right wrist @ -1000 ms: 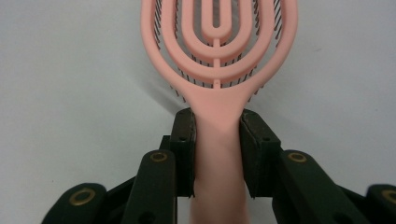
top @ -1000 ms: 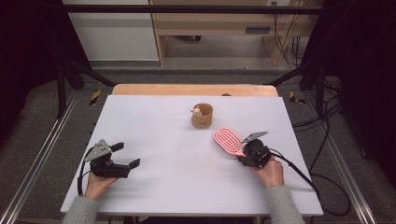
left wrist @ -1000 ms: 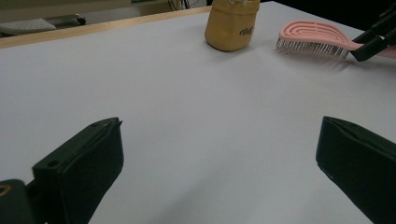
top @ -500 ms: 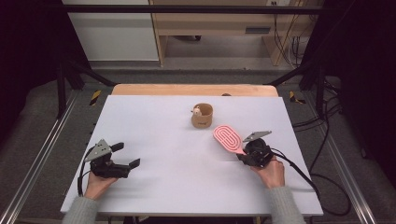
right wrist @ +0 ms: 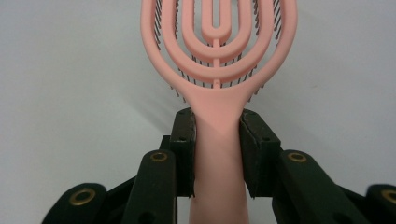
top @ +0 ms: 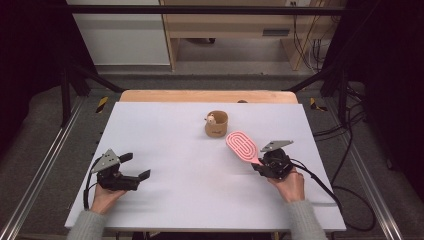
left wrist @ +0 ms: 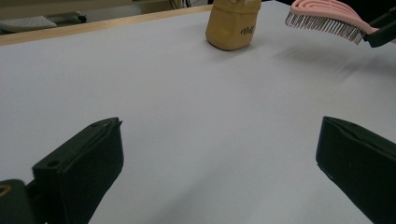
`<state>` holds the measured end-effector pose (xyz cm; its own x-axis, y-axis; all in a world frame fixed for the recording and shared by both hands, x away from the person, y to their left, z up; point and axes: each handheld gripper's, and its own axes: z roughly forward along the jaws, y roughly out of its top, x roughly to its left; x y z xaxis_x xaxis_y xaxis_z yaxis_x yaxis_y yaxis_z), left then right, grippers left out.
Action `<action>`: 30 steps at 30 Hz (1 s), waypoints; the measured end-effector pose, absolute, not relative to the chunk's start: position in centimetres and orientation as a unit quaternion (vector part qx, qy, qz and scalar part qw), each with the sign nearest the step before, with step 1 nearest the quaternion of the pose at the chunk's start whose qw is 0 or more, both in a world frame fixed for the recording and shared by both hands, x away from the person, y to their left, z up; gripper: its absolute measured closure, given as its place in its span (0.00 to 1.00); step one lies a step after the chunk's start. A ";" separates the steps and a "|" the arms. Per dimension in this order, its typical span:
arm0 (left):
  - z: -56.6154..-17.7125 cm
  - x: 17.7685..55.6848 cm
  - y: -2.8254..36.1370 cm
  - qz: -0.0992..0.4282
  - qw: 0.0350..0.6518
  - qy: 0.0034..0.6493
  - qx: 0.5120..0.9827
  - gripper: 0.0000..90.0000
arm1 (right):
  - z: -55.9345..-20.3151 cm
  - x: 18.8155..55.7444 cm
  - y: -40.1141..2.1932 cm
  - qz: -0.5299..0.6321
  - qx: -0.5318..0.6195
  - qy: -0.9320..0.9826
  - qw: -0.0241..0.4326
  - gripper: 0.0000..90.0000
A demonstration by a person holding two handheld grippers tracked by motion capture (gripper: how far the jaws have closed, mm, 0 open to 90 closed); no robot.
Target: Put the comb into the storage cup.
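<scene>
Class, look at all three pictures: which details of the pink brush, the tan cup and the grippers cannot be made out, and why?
- Pink vented plastic hairbrush: right gripper view, handle end hidden between the right gripper jaws; head tip cut off by the top edge.
- Tan cylindrical cup: left gripper view, top cut off; printed word blurred.
- Small figure at the cup's rim: high view, too small to identify.

Items counted on the white table (top: pixel 175 145): one pink hairbrush (top: pixel 241 146), bristles facing down; one tan cup-shaped container (top: pixel 216 124) with a small pale object at its rim, kind not determinable. Handheld grippers: two, namely one left gripper (top: pixel 135 167) and one right gripper (top: pixel 260 165). Hands: two, one per gripper. Tables: one. Yellow-and-black striped markers on the floor beside the table: two.
</scene>
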<state>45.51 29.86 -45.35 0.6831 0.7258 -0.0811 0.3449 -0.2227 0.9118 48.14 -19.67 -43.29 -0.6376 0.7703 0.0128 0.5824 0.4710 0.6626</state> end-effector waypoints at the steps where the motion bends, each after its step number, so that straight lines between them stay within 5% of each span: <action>1: -45.3 45.5 29.8 0.185 0.514 0.352 0.760 0.01 | -43.2 48.1 -19.7 0.325 0.400 0.845 0.144 0.77; 30: -45.0 45.4 28.4 0.180 0.514 0.351 0.762 0.01 | -42.1 47.4 -19.7 0.385 0.384 0.826 0.148 0.77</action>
<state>45.44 28.37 -45.05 0.6891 0.7195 -0.0867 0.3502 -0.2258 0.9090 47.39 -19.68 -42.11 -0.6607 0.7489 0.0518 0.5211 0.4079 0.7497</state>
